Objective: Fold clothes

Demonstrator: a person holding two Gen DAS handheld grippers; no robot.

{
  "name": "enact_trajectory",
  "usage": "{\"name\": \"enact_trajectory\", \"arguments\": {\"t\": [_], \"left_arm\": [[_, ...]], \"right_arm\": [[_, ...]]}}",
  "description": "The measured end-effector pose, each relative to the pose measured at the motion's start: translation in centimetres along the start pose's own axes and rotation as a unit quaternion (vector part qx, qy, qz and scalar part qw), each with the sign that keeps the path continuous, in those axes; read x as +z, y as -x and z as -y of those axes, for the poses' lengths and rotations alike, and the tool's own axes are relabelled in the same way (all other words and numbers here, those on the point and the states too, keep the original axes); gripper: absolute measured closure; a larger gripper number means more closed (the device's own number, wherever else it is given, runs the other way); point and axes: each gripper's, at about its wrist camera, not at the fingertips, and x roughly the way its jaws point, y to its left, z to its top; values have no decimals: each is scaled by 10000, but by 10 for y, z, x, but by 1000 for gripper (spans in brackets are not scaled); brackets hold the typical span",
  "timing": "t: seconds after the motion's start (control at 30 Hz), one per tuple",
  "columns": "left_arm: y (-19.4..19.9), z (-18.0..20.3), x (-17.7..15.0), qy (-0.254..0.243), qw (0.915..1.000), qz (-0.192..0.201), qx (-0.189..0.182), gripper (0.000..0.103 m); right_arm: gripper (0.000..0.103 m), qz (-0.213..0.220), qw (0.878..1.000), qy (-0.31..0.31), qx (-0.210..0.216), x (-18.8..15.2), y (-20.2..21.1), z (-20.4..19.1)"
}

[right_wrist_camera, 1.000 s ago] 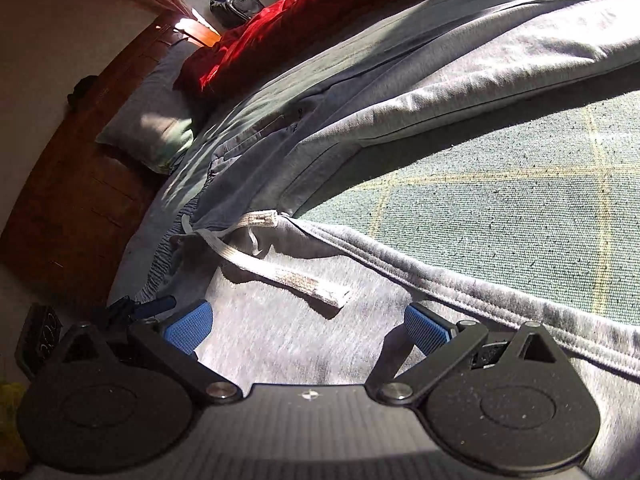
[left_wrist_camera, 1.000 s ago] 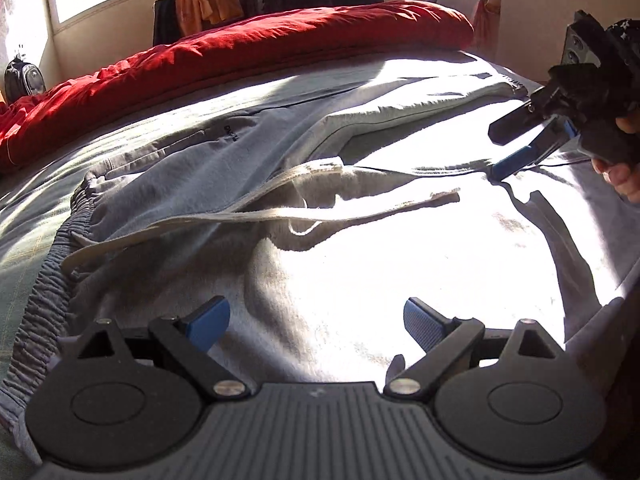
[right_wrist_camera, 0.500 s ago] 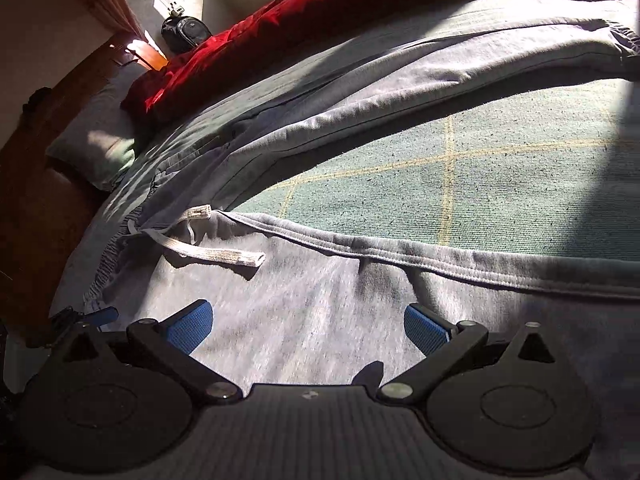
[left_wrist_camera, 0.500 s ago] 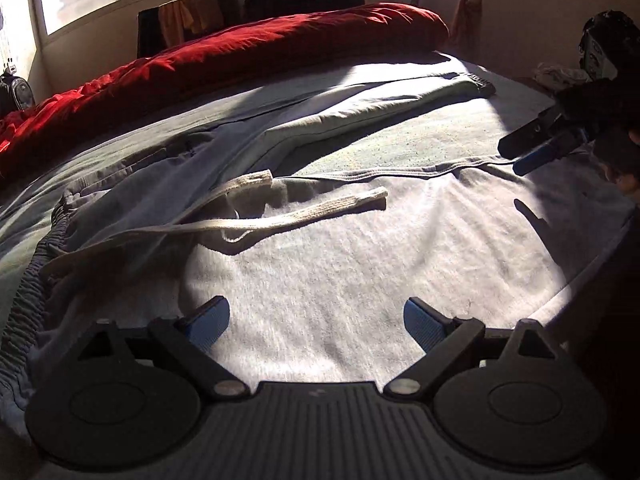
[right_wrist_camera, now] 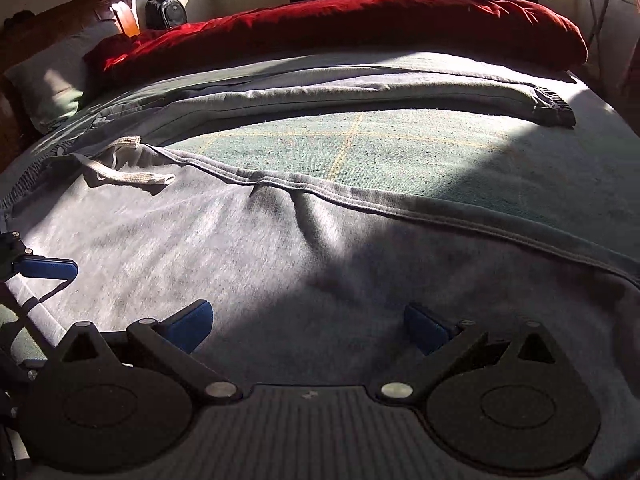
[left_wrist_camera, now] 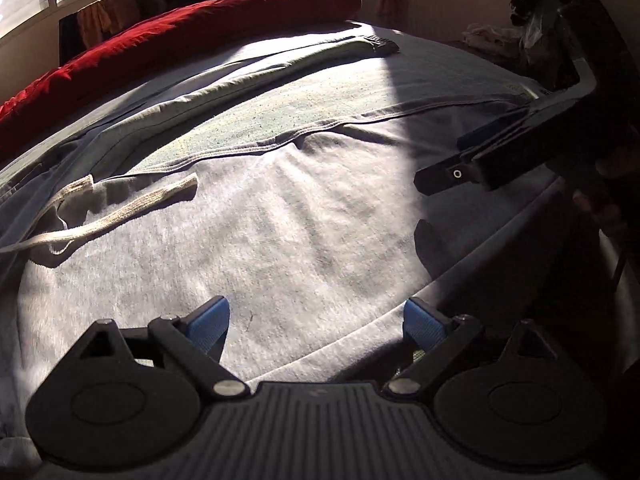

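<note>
Left wrist view: left tongs point(left_wrist_camera: 316, 326) spread wide, gripping nothing, over the near leg of the grey sweatpants point(left_wrist_camera: 248, 232) filling mid-frame on the bed point(left_wrist_camera: 320, 92); drawstring point(left_wrist_camera: 120, 216) at left, right tongs point(left_wrist_camera: 484, 136) at right edge, gap unclear. Right wrist view: right tongs point(right_wrist_camera: 308, 326) wide apart, empty, above grey sweatpants point(right_wrist_camera: 280, 264); far leg in upper frame, red duvet point(right_wrist_camera: 340, 24) behind.

Sweatpants point(right_wrist_camera: 280, 280) waistband cut off at left edge; near leg's cuff out of frame.
</note>
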Motion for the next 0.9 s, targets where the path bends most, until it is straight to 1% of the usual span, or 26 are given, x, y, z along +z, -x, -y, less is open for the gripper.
{"name": "enact_trajectory", "arguments": {"t": [0.1, 0.17, 0.23, 0.3, 0.37, 0.5, 0.57, 0.6, 0.67, 0.73, 0.8, 0.9], "left_arm": [[4, 4, -10, 49, 9999, 23, 104, 9], [9, 3, -14, 144, 9998, -28, 150, 9], [12, 6, -16, 126, 9996, -53, 249, 9], [16, 13, -11, 12, 9993, -26, 382, 9], [17, 20, -1, -53, 9993, 109, 368, 9], [8, 33, 26, 80, 9991, 391, 153, 9], [-3, 39, 35, 202, 9988, 429, 105, 9], [-9, 41, 37, 265, 9987, 413, 104, 9], [-22, 42, 35, 399, 9987, 304, 106, 9], [-30, 44, 27, 503, 9984, 222, 156, 9], [-25, 46, 19, 523, 9979, 325, 184, 9], [-17, 43, 11, 756, 9966, 310, 92, 8]], "right_arm": [[0, 104, 9996, -239, -124, -8, 11, 18], [0, 125, 9982, -441, -385, -17, 20, 37], [0, 174, 9956, -637, -665, -24, 30, 53], [0, 227, 9942, -649, -821, -27, 35, 61], [0, 255, 9936, -594, -923, -29, 36, 65], [0, 86, 9936, -377, -1063, -35, 20, 62], [0, 137, 9934, -227, -1115, -39, 18, 60], [0, 166, 9937, -262, -1081, -41, 19, 61], [0, 220, 9943, -337, -991, -43, 20, 65], [0, 257, 9947, -285, -958, -45, 21, 66], [0, 319, 9946, -184, -970, -48, 22, 63], [0, 424, 9941, -130, -994, -52, 22, 62]]}}
